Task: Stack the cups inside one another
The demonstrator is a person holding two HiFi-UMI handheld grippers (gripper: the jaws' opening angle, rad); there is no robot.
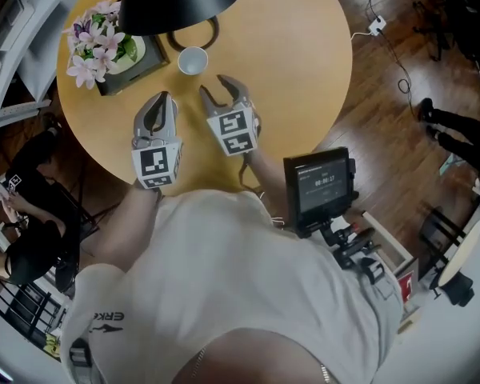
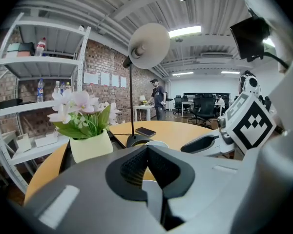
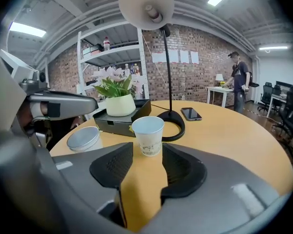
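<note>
Indoors, round table (image 1: 304, 46), brick wall (image 3: 205, 43); left hand-held gripper (image 1: 162, 100) together, right hand-held gripper (image 1: 224, 93) apart

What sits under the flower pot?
The flower pot stands on a dark, flat box, which lies on the round table. The box's inside cannot be seen.

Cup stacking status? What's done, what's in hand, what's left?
Done: nothing visibly nested; the white cup and the second cup stand apart on the table. In hand: nothing; right gripper open, white cup just ahead; left gripper shut, empty. Left: grip one cup, drop it into the other.
</note>
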